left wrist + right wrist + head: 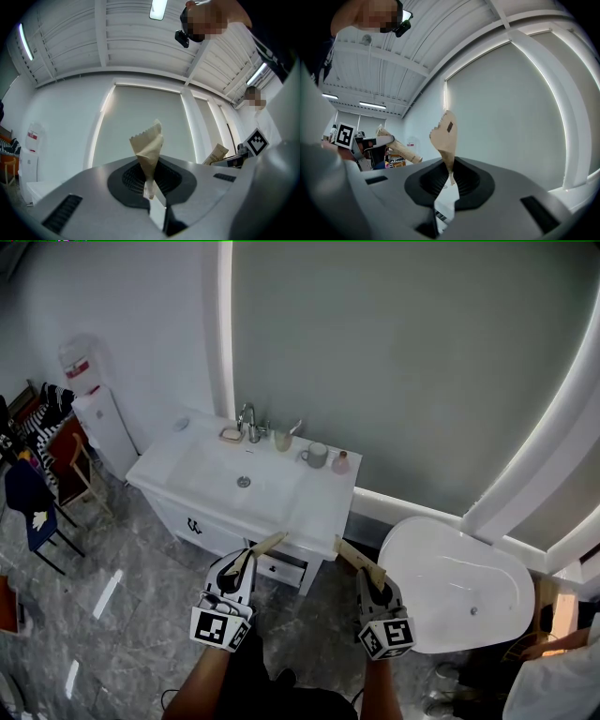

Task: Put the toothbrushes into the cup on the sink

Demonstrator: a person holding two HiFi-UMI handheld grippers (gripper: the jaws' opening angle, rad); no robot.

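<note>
Grey-jawed, head view: hovering the left gripper [247,563] and right gripper [372,579] short of the sink [202,465], well apart from the cup [316,455] on it. Left gripper view: clamping a paper-wrapped toothbrush [149,145]. Right gripper view: pinching a second wrapped toothbrush [444,133].

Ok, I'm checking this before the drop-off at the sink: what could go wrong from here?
1. Each gripper seems to pinch only crumpled wrapper paper: left gripper on the left packet, right gripper on the right packet; either could slip or tear.
2. The grey mug stands beside the pink bottle and a pale cup; a long packet might knock one over.
</note>
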